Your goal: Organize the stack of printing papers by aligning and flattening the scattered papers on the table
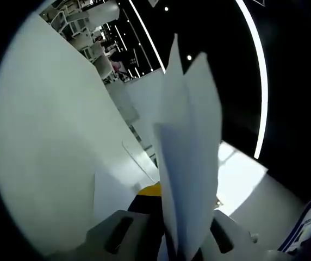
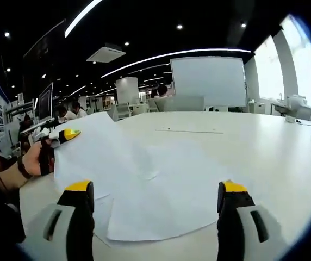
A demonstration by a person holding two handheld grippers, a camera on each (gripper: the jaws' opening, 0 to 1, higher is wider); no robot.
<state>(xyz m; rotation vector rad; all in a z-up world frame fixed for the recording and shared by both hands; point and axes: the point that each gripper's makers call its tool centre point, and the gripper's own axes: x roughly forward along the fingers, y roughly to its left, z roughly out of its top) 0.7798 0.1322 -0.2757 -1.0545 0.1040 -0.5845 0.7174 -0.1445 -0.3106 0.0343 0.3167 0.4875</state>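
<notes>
Right gripper view: printing papers (image 2: 144, 185) lie loosely overlapped on the white bench (image 2: 264, 147), edges out of line, their left side lifted off the bench. Right gripper (image 2: 154, 209) hovers at the near edge of the papers, jaws wide apart, holding nothing. Left gripper (image 2: 62, 137), in a person's hand (image 2: 33, 159), pinches the raised left edge of the papers.

Left gripper view: left gripper (image 1: 180, 239) clamped on the papers (image 1: 191, 163), sheets standing edge-on above the bench (image 1: 52, 147).
</notes>
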